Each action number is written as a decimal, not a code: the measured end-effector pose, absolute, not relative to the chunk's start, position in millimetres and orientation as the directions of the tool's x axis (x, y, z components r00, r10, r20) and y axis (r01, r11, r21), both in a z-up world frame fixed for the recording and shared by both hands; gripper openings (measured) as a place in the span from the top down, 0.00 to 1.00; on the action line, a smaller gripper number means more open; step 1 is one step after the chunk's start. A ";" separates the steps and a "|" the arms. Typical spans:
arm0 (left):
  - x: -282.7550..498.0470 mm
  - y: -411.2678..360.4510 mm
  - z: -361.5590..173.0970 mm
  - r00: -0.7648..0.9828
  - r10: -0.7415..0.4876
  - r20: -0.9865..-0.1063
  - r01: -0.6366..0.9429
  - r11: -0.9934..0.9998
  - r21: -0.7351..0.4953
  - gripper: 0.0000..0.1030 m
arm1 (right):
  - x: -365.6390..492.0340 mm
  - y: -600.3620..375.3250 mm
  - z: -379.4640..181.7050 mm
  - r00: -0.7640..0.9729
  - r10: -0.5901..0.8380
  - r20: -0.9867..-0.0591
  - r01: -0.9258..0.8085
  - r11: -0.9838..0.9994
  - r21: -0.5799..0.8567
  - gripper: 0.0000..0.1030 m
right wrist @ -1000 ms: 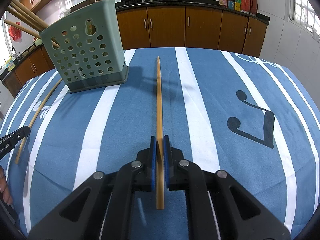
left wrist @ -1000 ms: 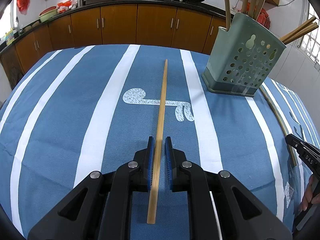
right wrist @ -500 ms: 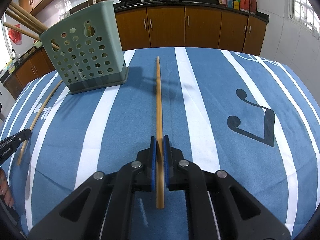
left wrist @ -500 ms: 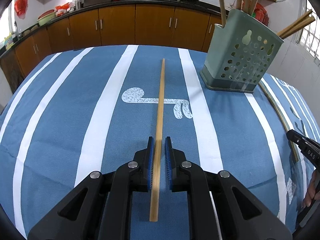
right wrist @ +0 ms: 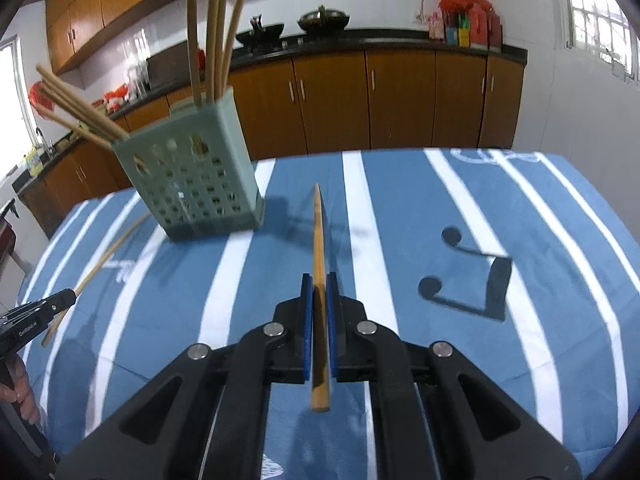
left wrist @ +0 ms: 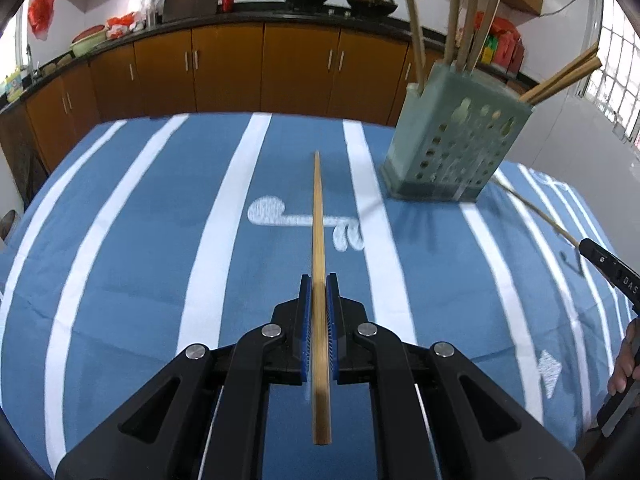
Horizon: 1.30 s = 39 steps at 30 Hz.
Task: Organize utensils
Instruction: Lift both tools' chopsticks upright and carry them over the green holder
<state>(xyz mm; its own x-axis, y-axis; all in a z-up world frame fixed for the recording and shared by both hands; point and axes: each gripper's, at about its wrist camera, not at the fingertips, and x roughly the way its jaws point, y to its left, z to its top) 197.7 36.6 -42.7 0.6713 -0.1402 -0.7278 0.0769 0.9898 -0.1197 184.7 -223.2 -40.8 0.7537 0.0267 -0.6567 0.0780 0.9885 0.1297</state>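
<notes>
I've got one chopstick (left wrist: 319, 240) pinched in the left tongs (left wrist: 319, 296) and another chopstick (right wrist: 319, 248) in the right tongs (right wrist: 319, 294), tips forward; I'd raise each above the green holder (right wrist: 192, 184) rim, tilt tip-down, then release without knocking the sticks inside

Matt blue cloth (left wrist: 140, 240) w/ white stripes covers the table. Chopsticks: pale, smooth wood (left wrist: 319, 240). Holder (left wrist: 456, 148): matt green plastic, perforated. Gripper bodies: black matt plastic, shiny metal screws (left wrist: 270, 330), ribbed blue pads (left wrist: 306, 320). Cabinets (left wrist: 224, 72): semi-gloss brown wood.
</notes>
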 end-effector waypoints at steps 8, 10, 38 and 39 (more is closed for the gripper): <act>186.7 35.8 -0.9 0.746 -0.163 -0.645 0.103 0.986 -0.129 0.93 | 174.7 -230.8 -6.6 0.816 0.025 -0.578 0.076 0.986 0.150 0.93; 185.1 35.2 9.7 0.765 -0.167 -0.622 0.111 0.985 -0.128 0.93 | 172.5 -231.4 0.8 0.829 0.027 -0.559 0.072 0.985 0.154 0.92; 164.8 3.2 135.1 0.878 -0.336 -0.340 0.307 0.942 -0.138 0.93 | 142.6 -219.9 152.4 0.941 0.232 -0.246 -0.170 0.954 0.247 0.93; 165.0 1.0 142.4 0.887 -0.338 -0.314 0.308 0.941 -0.141 0.93 | 141.1 -218.9 159.8 0.945 0.238 -0.223 -0.181 0.951 0.250 0.93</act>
<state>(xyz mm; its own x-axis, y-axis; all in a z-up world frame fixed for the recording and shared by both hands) 165.0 1.0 142.4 0.8872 -0.3377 -0.3145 0.3083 0.9408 -0.1406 141.1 -218.9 159.8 0.9452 0.2384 -0.2229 -0.1811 0.9513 0.2495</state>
